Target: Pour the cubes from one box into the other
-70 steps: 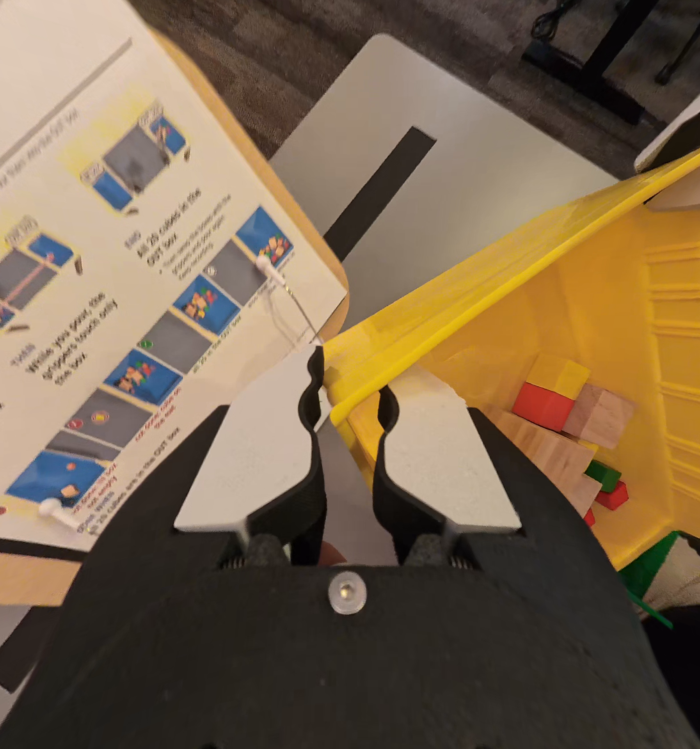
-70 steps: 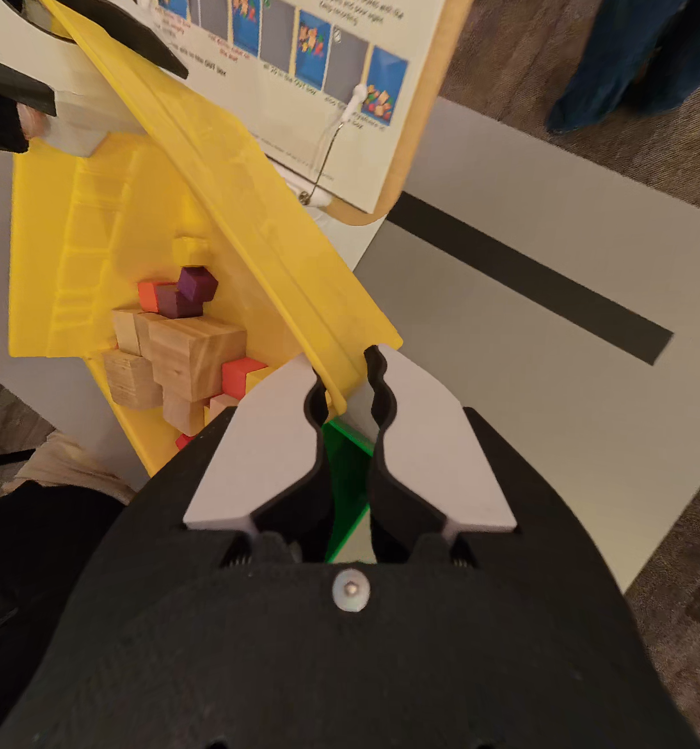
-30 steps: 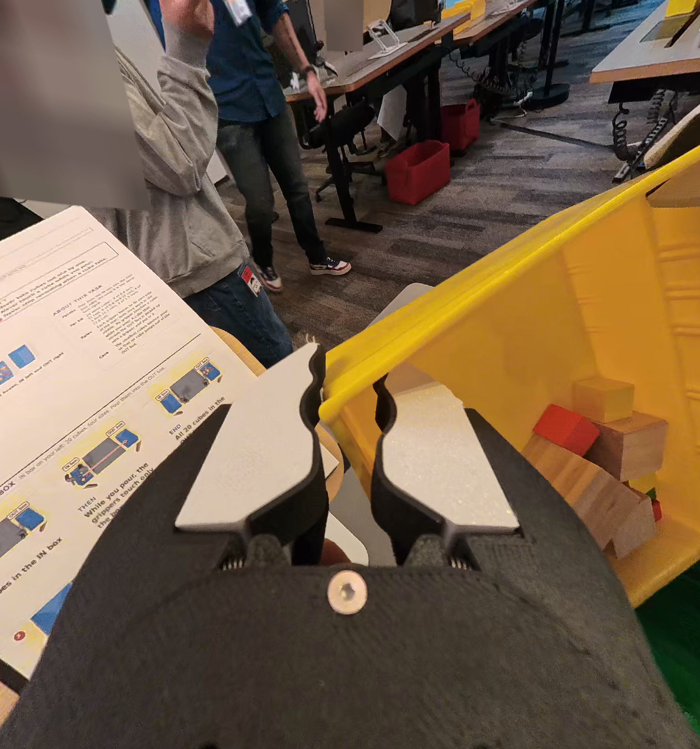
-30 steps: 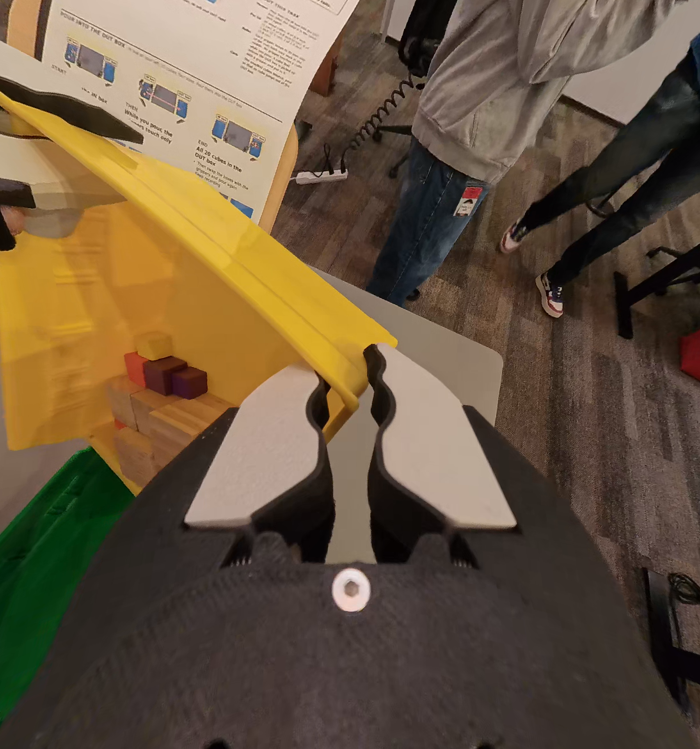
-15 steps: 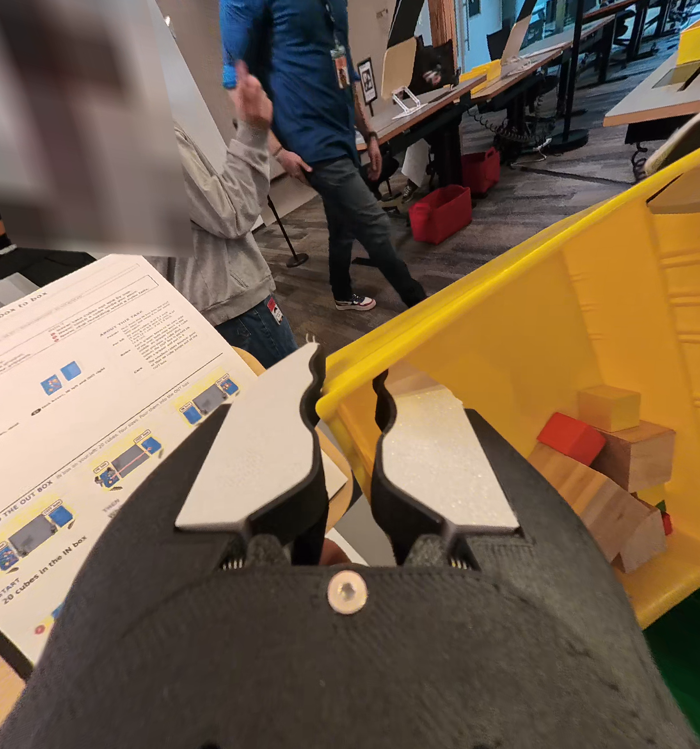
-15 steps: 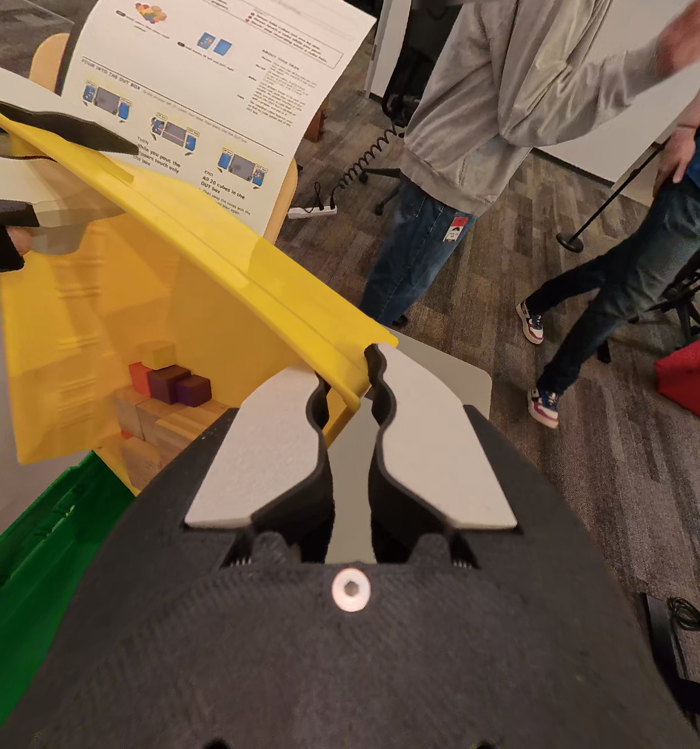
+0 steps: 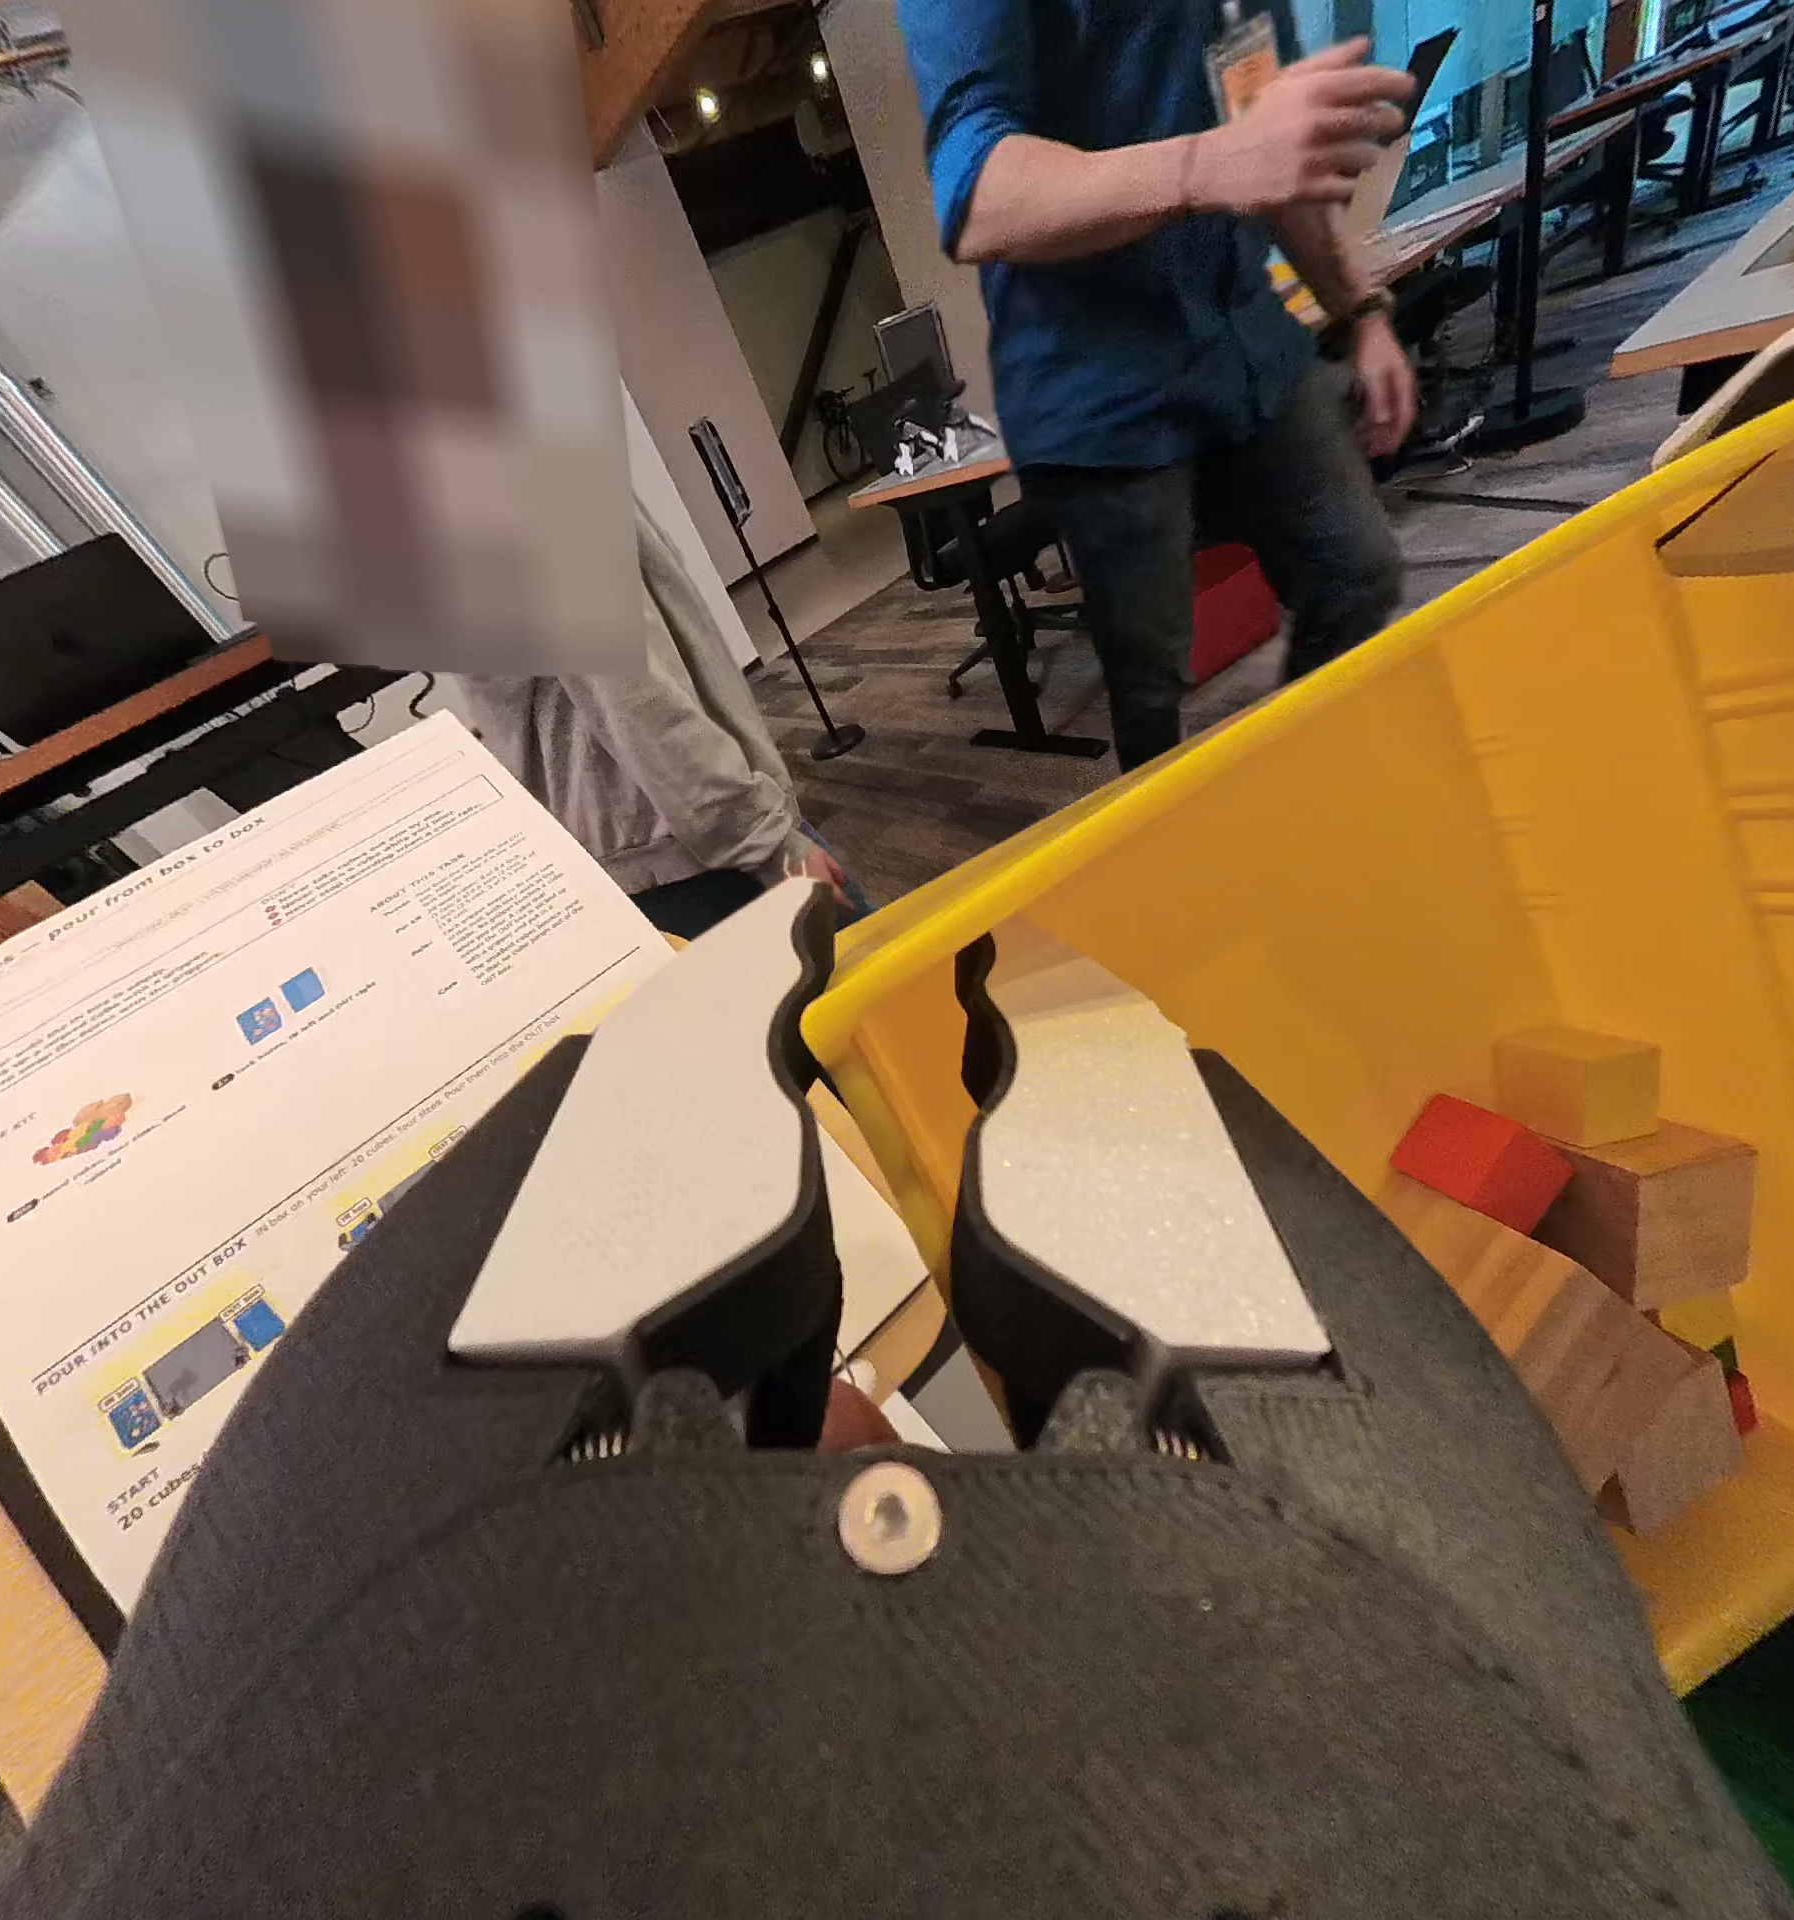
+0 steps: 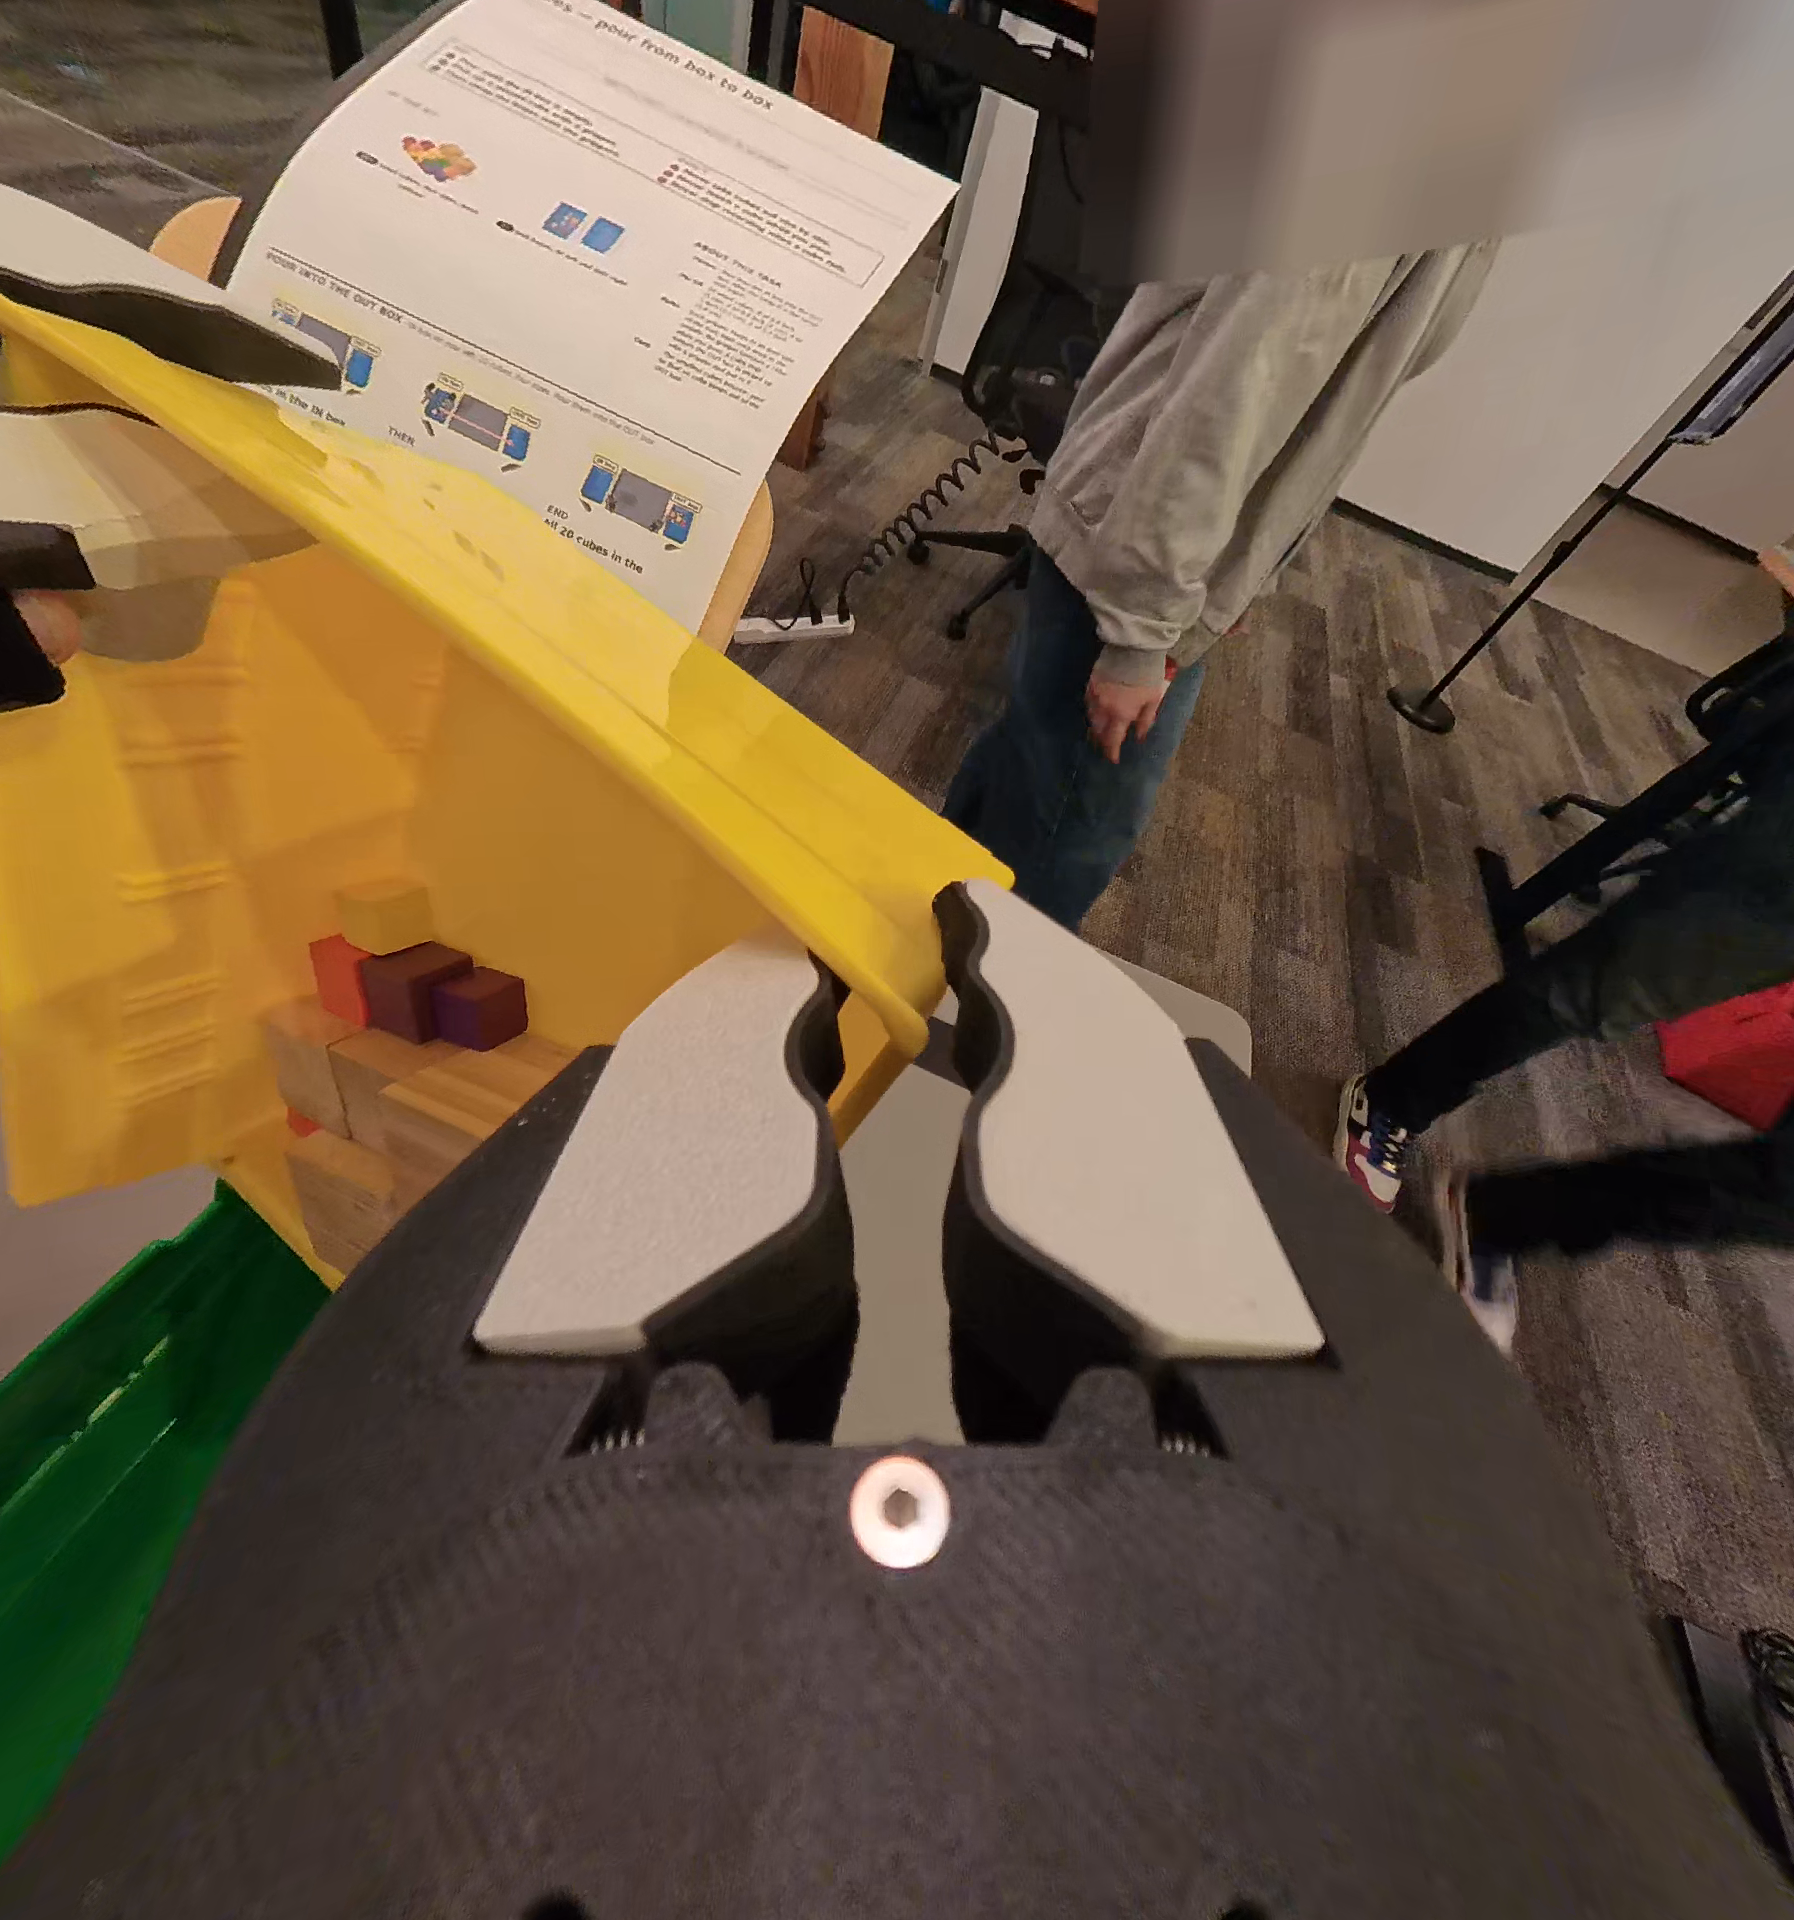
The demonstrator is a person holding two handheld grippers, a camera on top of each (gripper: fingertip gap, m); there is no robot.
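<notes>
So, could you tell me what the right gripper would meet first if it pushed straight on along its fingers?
The right gripper is already clamped on the yellow box rim, so it would press into that wall at once.

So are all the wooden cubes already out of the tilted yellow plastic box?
No, the wooden cubes are piled against the lower wall inside the tilted yellow plastic box.

Hand-held gripper (image 7: 888, 997) clamping tilted yellow box (image 7: 1392, 831), cubes (image 7: 1599, 1247) inside

Your two wrist cameras look forward along their fingers (image 7: 1101, 1174), close on opposite rim corners of the shared yellow box (image 7: 1392, 862) (image 8: 373, 727).
</notes>
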